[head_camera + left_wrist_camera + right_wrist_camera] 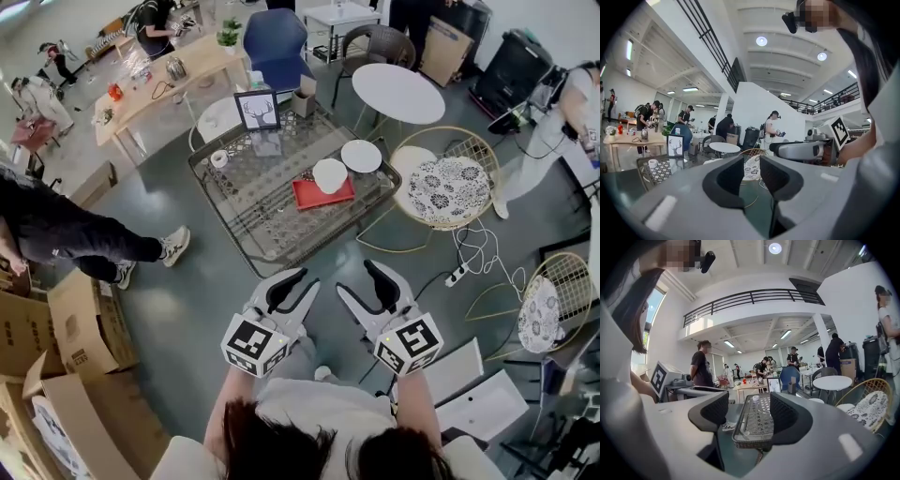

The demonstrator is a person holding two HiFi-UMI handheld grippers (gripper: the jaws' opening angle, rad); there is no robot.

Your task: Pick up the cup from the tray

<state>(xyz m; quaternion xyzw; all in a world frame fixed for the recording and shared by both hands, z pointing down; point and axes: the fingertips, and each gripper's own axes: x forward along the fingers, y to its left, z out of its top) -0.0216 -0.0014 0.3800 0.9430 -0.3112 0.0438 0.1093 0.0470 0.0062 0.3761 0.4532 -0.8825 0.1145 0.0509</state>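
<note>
- Left gripper view: the dark fingers (729, 176) of the left gripper (752, 171) stand apart with nothing between them. Through the gap only the grey floor and part of a wicker chair (752, 165) show.
- Right gripper view: the fingers (712, 411) of the right gripper (750, 416) are likewise spread and hold nothing. The wire-mesh bench (757, 427) appears in the gap, well beyond the tips.
- Head view: the left gripper (305, 281) and the right gripper (361, 281) are held side by side over the floor, close to the person's body. Their tips point toward the bench (272, 225) and are clear of its near edge.
- The white cup (329, 175) sits at the far edge of the red tray (314, 197), which lies on the right half of the bench, well apart from both grippers.
- A white plate (361, 156) lies just beyond the tray, and a framed deer picture (257, 110) stands upright at the far end of the bench.
- The wicker chair (448, 186) with a patterned cushion stands just right of the bench.
</note>
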